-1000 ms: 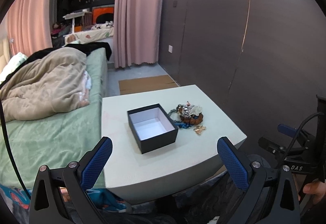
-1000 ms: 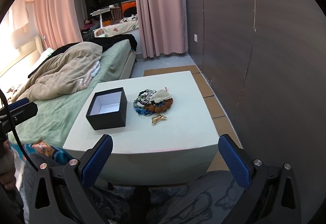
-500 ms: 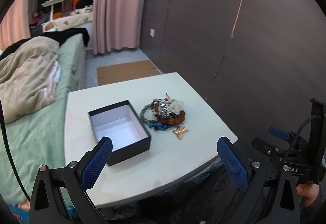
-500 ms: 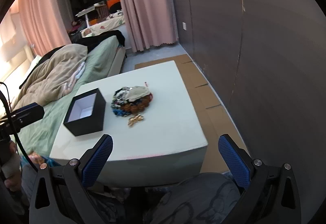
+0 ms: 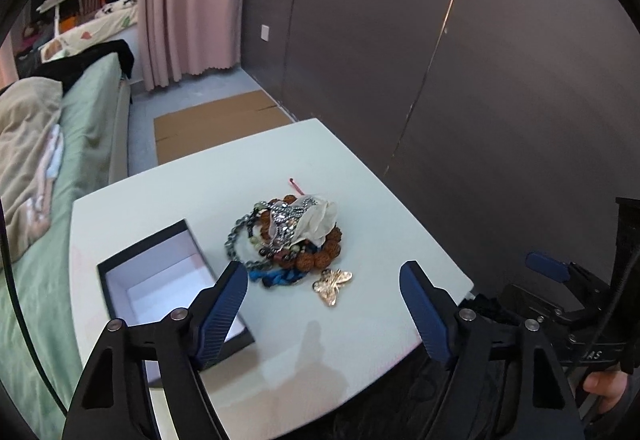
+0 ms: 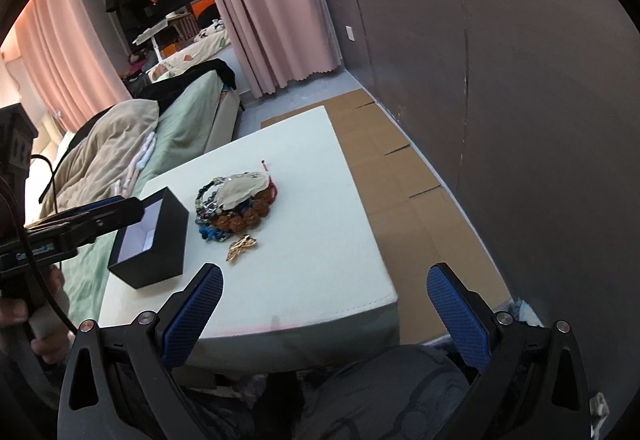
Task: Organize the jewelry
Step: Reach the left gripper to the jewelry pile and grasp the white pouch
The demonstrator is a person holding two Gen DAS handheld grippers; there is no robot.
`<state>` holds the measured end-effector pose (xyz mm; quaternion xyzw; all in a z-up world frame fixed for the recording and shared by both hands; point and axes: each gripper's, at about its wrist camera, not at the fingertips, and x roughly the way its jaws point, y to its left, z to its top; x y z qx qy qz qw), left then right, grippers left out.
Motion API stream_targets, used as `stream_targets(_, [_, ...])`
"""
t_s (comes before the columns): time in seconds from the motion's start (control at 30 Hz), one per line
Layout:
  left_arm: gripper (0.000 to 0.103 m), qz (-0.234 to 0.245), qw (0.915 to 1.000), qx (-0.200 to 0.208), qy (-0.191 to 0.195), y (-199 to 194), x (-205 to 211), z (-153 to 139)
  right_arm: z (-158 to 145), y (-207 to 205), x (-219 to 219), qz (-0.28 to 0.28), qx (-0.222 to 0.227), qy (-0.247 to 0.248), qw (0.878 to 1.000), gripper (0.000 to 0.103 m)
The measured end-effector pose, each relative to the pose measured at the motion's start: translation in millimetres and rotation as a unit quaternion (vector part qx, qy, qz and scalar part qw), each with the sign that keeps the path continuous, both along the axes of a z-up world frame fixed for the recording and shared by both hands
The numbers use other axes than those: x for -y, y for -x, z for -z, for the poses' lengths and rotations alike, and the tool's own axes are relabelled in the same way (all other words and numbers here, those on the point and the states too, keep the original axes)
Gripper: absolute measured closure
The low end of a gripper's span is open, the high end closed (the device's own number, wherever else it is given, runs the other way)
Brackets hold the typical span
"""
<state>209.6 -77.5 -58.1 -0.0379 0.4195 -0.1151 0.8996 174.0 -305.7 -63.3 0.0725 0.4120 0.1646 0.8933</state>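
An open black box [image 5: 160,280] with a white inside sits on the white table [image 5: 360,340]; it also shows in the right wrist view [image 6: 154,244]. Right of it lies a pile of jewelry [image 5: 288,240] with bead bracelets, chains and a white piece, also in the right wrist view [image 6: 236,200]. A gold butterfly brooch [image 5: 332,282] lies just in front of the pile and shows in the right wrist view [image 6: 241,246]. My left gripper [image 5: 324,292] is open and empty above the table's near part. My right gripper [image 6: 324,300] is open and empty at the table's near edge.
A dark panelled wall [image 5: 480,80] runs along the table's right side. A bed [image 5: 80,128] with green sheet and beige duvet stands left. Cardboard sheets [image 6: 400,168] lie on the floor between table and wall. Pink curtains [image 5: 188,0] hang behind.
My left gripper has moved forward and right over the table, toward the jewelry pile. My right gripper has swung right and a little closer. Nothing on the table has moved.
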Motion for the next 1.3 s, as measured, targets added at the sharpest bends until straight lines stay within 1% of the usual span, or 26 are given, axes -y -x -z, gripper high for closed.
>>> stream_targets(0.07, [0.027, 0.006, 0.9999, -0.006, -0.006, -10, 5, 3, 3, -6, 3, 0.006, -0.007, -0.003, 1.0, 0.001])
stream_targets(0.13, [0.034, 0.01, 0.9997, -0.015, -0.013, -21, 9, 8, 7, -11, 6, 0.01, -0.012, -0.007, 1.0, 0.001])
stream_targets(0.27, [0.037, 0.018, 0.9992, -0.029, -0.021, -38, 13, 17, 12, -18, 5, 0.014, -0.023, -0.011, 1.0, 0.001])
stream_targets(0.33, [0.046, 0.022, 0.9988, -0.036, -0.025, -47, 15, 23, 14, -21, 2, 0.013, -0.026, -0.011, 1.0, 0.001])
stream_targets(0.47, [0.051, 0.023, 0.9979, -0.054, -0.028, -65, 17, 35, 17, -31, 1, 0.016, -0.036, -0.013, 0.999, 0.001])
stream_targets(0.53, [0.059, 0.025, 0.9973, -0.062, -0.03, -73, 19, 42, 18, -34, 1, 0.018, -0.04, -0.012, 0.999, 0.001])
stream_targets(0.6, [0.063, 0.021, 0.9963, -0.074, -0.038, -81, 20, 50, 19, -37, 0, 0.018, -0.043, -0.01, 0.999, 0.001])
stream_targets(0.7, [0.069, 0.009, 0.9958, -0.081, -0.041, -90, 20, 56, 20, -42, -1, 0.017, -0.051, -0.011, 0.998, 0.001])
stream_targets(0.77, [0.074, 0.008, 0.9959, -0.084, -0.032, -94, 20, 57, 20, -47, -2, 0.015, -0.056, -0.012, 0.998, 0.001])
stream_targets(0.8, [0.084, 0.01, 0.9958, -0.085, -0.032, -97, 20, 58, 20, -49, -4, 0.013, -0.058, -0.013, 0.998, 0.001])
stream_targets(0.83, [0.096, 0.01, 0.9952, -0.09, -0.038, -99, 20, 59, 21, -51, -5, 0.012, -0.061, -0.015, 0.998, 0.001])
stream_targets(0.87, [0.099, 0.009, 0.9949, -0.093, -0.039, -100, 20, 60, 21, -55, -6, 0.01, -0.064, -0.018, 0.998, 0.001])
stream_targets(0.9, [0.1, 0.008, 0.9949, -0.095, -0.032, -101, 18, 59, 21, -58, -8, 0.007, -0.068, -0.022, 0.997, 0.002])
stream_targets(0.93, [0.102, 0.006, 0.9954, -0.092, -0.025, -101, 16, 58, 22, -62, -10, 0.004, -0.072, -0.026, 0.997, 0.005])
stream_targets(0.97, [0.102, 0.006, 0.9961, -0.087, -0.014, -99, 12, 53, 22, -64, -13, 0.001, -0.075, -0.028, 0.997, 0.007])
stream_targets(1.03, [0.103, 0.004, 0.997, -0.076, -0.008, -95, 7, 44, 22, -72, -20, -0.01, -0.083, -0.034, 0.996, 0.014])
stream_targets(1.1, [0.103, 0.001, 0.9979, -0.065, 0.0, -91, 1, 32, 22, -77, -24, -0.017, -0.088, -0.039, 0.995, 0.017])
stream_targets(1.2, [0.103, -0.001, 0.9988, -0.045, 0.019, -84, -8, 12, 19, -86, -34, -0.031, -0.091, -0.049, 0.994, 0.023])
stream_targets(1.3, [0.103, -0.007, 0.9993, -0.028, 0.024, -79, -15, -5, 18, -95, -45, -0.039, -0.097, -0.055, 0.993, 0.025])
